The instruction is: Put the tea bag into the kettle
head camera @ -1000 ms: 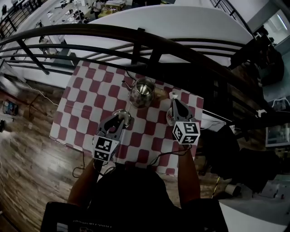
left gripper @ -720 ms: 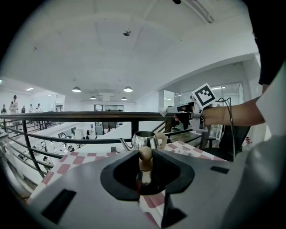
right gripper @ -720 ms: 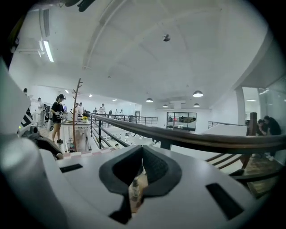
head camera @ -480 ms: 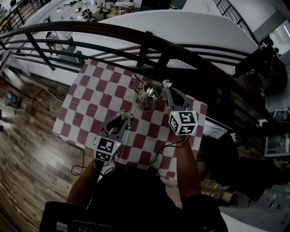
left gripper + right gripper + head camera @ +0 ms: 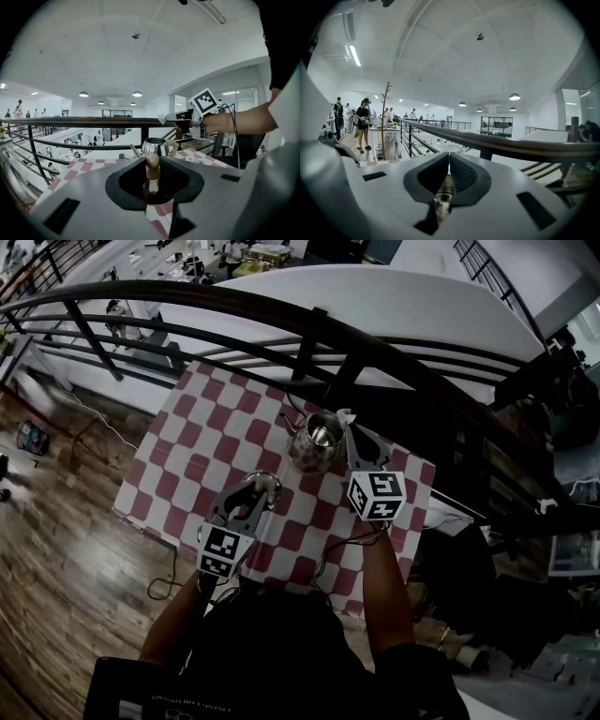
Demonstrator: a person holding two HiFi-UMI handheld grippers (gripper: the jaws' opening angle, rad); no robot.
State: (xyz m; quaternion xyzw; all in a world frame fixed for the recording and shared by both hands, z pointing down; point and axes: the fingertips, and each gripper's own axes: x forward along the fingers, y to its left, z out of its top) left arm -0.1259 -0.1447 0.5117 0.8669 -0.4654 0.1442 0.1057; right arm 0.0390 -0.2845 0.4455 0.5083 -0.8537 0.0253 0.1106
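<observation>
One table (image 5: 187, 456) under a red-and-white checked cloth lies below both grippers. One steel kettle (image 5: 319, 439) stands on it with its mouth uncovered, just under and slightly to the left of the right jaw tips and ahead of the left jaw tips.

Left gripper (image 5: 251, 495): its jaws are closed round the wooden knob (image 5: 152, 161) of the kettle lid (image 5: 266, 480). The lid is held off to the side, short of the kettle.

Right gripper (image 5: 449, 159): its jaws are pressed together on a small white tea bag (image 5: 161, 120), which sticks out just past the tips. Through the slit below those jaws, the right gripper view shows a shiny round rim, which looks like the kettle's mouth.

The step in hand appears to be the drop. To do it well, the right tips should come squarely over the middle of the mouth and dip towards it before the jaws part, because a light bag let go from high up or off-centre could land on the rim or the cloth. The left jaws should hold the lid clear of the mouth meanwhile.
</observation>
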